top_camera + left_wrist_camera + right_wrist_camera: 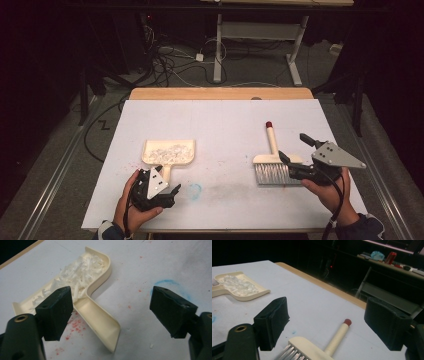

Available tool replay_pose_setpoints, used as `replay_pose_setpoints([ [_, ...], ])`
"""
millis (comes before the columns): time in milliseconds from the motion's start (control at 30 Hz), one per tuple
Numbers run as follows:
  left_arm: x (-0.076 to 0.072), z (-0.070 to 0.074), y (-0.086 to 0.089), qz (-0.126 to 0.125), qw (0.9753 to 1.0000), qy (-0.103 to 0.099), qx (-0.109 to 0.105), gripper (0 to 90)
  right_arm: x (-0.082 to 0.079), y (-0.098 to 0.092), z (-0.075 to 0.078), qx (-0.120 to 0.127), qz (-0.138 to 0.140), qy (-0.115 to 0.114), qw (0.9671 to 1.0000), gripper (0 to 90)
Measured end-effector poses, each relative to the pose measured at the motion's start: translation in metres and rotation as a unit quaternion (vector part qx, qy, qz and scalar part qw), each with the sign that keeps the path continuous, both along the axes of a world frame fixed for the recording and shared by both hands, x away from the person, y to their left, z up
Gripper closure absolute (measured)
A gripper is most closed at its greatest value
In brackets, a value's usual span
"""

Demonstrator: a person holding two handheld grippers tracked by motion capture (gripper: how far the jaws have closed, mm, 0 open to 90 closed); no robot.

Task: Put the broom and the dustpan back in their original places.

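A cream dustpan [169, 152] lies flat on the white table sheet at centre left, holding a heap of white shreds [77, 275]. Its handle [100, 322] points toward the person. My left gripper [165, 192] stands open just short of that handle, jaws wide apart and holding nothing. A cream hand brush [272, 162] with grey bristles and a red-tipped handle [338, 336] lies at centre right. My right gripper [300, 152] is open over the brush head, jaws spread with the brush between and below them, not touching it.
A faint blue chalk ring [194, 189] and red specks [75, 326] mark the sheet near the dustpan. The wooden table edge [220, 93] runs along the far side. Beyond it stand a white desk frame [260, 45] and floor cables.
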State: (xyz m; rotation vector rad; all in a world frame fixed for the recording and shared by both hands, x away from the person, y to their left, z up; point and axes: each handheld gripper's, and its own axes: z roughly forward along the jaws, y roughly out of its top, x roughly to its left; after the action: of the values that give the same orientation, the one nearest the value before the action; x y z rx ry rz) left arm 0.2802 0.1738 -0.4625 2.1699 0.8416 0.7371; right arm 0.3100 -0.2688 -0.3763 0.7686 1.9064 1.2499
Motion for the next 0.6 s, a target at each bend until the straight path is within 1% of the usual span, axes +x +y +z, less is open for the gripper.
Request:
replay_pose_setpoints([
  [100, 0.001, 0.000, 0.000, 0.003, 1.0000, 0.001, -0.002, 17.9, -0.006, -0.002, -0.005, -0.016, -0.005, -0.006, 0.9998, 21.2],
  [167, 0.001, -0.001, -0.001, 0.001, 1.0000, 0.003, 0.000, 17.9, -0.009, -0.005, -0.009, -0.015, -0.001, -0.001, 0.9999, 21.2],
  [267, 0.002, -0.001, -0.003, -0.002, 1.0000, 0.004, 0.003, 17.9, -0.012, -0.009, -0.013, -0.024, -0.004, 0.003, 0.9997, 21.1],
  [400, 0.002, -0.002, -0.003, -0.001, 1.0000, 0.004, 0.002, 17.9, -0.016, -0.015, -0.019, -0.032, -0.009, 0.011, 0.9994, 21.1],
  [467, 0.002, -0.002, -0.003, -0.001, 1.0000, 0.003, 0.002, 17.9, -0.017, -0.018, -0.024, -0.032, -0.009, 0.018, 0.9993, 21.0],
  [500, 0.002, -0.002, -0.003, -0.002, 1.0000, 0.003, 0.000, 17.9, -0.018, -0.020, -0.026, -0.039, -0.011, 0.019, 0.9990, 20.9],
  [600, 0.003, -0.003, -0.003, -0.002, 1.0000, 0.004, 0.001, 17.9, -0.019, -0.025, -0.034, -0.045, -0.014, 0.029, 0.9985, 20.7],
])
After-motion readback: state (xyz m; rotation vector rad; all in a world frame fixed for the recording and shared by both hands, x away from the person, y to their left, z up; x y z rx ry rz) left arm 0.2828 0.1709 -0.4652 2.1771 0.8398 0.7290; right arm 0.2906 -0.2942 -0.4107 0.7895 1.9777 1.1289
